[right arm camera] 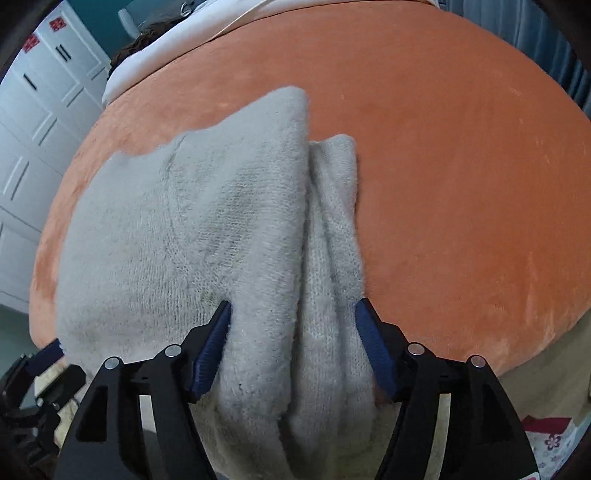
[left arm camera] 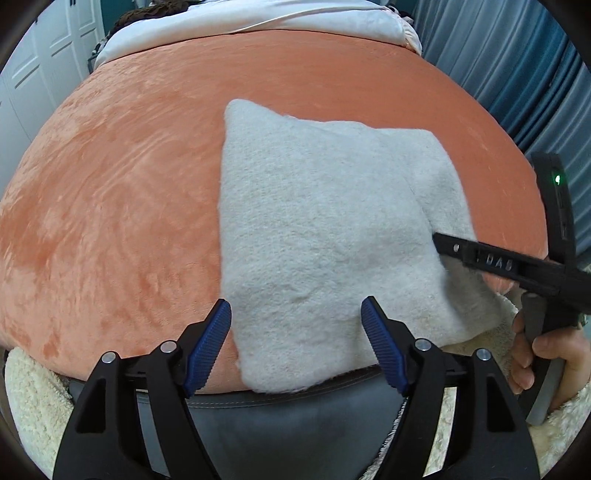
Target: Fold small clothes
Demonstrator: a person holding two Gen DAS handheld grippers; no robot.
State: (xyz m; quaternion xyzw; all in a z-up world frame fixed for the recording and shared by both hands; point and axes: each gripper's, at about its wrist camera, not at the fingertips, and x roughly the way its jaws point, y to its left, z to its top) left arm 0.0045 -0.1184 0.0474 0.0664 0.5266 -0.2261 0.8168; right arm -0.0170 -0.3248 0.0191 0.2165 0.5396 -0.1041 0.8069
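A light grey fuzzy knit garment (left arm camera: 325, 221) lies folded on the orange bedspread (left arm camera: 129, 184), its near end hanging over the bed's front edge. My left gripper (left arm camera: 295, 343) hovers open over the garment's near left corner, with flat cloth between its blue pads. In the right wrist view the same garment (right arm camera: 184, 240) shows a folded sleeve (right arm camera: 332, 240) along its right side. My right gripper (right arm camera: 293, 343) stands open astride that sleeve fold, and its pads do not pinch the cloth. One of the right gripper's fingers (left arm camera: 480, 258) rests on the garment's right edge.
White bedding (left arm camera: 258, 22) lies at the far end of the bed. White cupboard doors (right arm camera: 40, 110) stand to the left and blue curtains (left arm camera: 498, 55) to the right. A person's hand (left arm camera: 535, 350) in a cream fleece sleeve holds the right gripper. Grey bed edge (left arm camera: 277, 417) below.
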